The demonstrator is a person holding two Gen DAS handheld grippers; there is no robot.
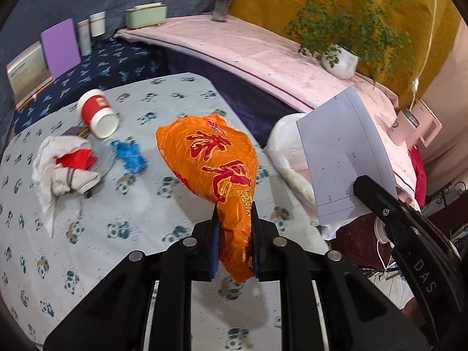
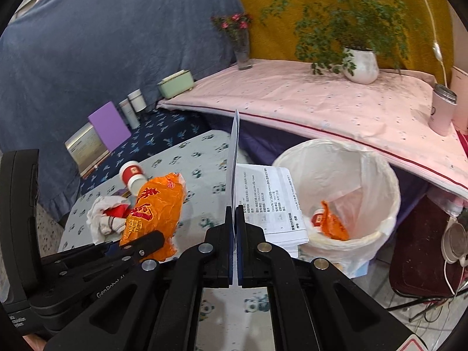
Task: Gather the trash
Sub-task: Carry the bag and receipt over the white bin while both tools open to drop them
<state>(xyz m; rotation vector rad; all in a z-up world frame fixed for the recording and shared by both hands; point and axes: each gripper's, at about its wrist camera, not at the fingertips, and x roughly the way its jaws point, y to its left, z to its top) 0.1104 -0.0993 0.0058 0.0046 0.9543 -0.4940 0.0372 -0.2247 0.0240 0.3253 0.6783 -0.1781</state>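
Left wrist view shows the left tongs point(image 1: 235, 228) squeezed tight on an orange plastic bag point(image 1: 210, 158), holding it up above the worktop point(image 1: 146, 199) with the panda cloth. More trash lies on that worktop: a red and white paper cup point(image 1: 98, 113) on its side, a crumpled white cloth point(image 1: 58, 169) with red paper point(image 1: 77, 158) in it, and a blue scrap point(image 1: 130, 155).

The right tongs point(image 2: 235, 228) are closed on a sheet of white paper point(image 2: 234, 158), which stands up on its edge. Just beside it, a printed page point(image 2: 272, 204) bends toward a white bin point(image 2: 383, 175) with a plastic liner. The bin stands next to the worktop and has an orange wrapper point(image 2: 333, 222) in it.
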